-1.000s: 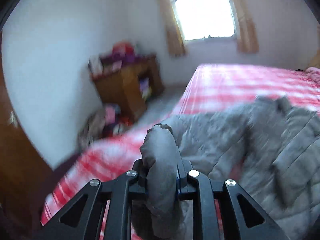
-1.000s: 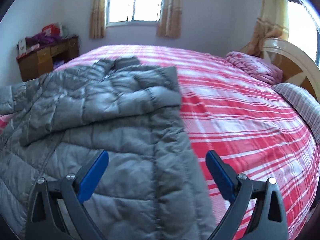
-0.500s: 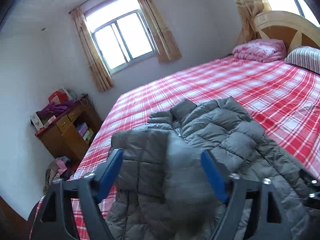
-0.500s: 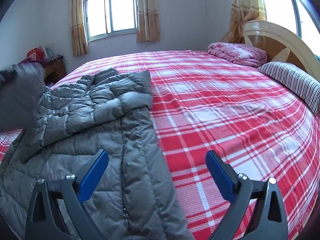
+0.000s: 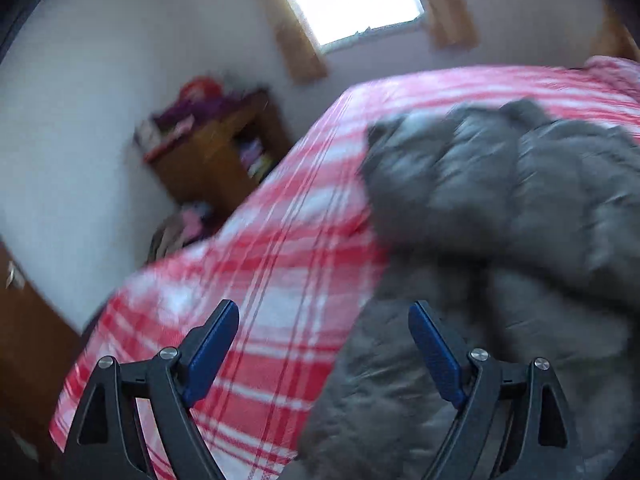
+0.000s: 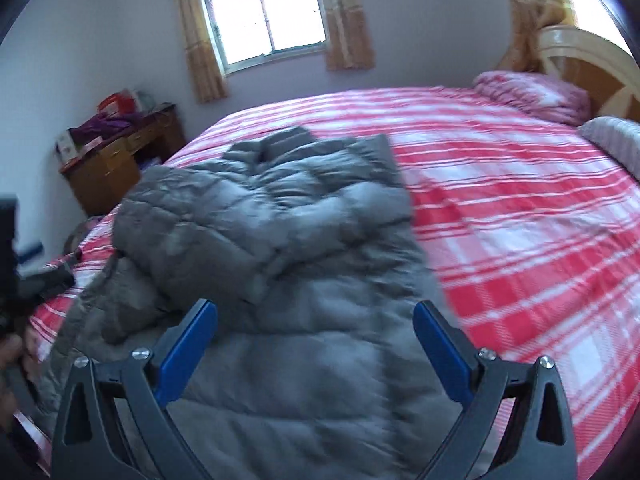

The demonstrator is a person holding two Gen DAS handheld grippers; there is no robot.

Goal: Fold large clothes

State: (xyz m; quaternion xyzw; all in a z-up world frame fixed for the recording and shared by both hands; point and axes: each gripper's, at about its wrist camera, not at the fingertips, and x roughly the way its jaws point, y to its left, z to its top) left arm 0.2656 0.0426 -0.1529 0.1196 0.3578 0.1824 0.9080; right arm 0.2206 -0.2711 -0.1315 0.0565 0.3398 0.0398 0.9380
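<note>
Both sleeves are lying folded across the grey quilted puffer jacket ahead of the fingers; lengthwise folding is remaining. The left gripper has just been opening, holding nothing; the right gripper is gaping empty.

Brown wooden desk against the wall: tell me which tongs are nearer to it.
Left. The left tongs hover over the bed edge facing the brown wooden desk; the right tongs hang over the grey puffer jacket, farther away.

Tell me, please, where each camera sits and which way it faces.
Left wrist: on the left hand-held gripper, jaws open, facing down at the bed's near corner and the grey jacket's edge.
Right wrist: on the right hand-held gripper, jaws open, facing across the jacket toward the window; the left gripper shows at its left edge.
Shared: jacket, bed, window, wooden desk.
</note>
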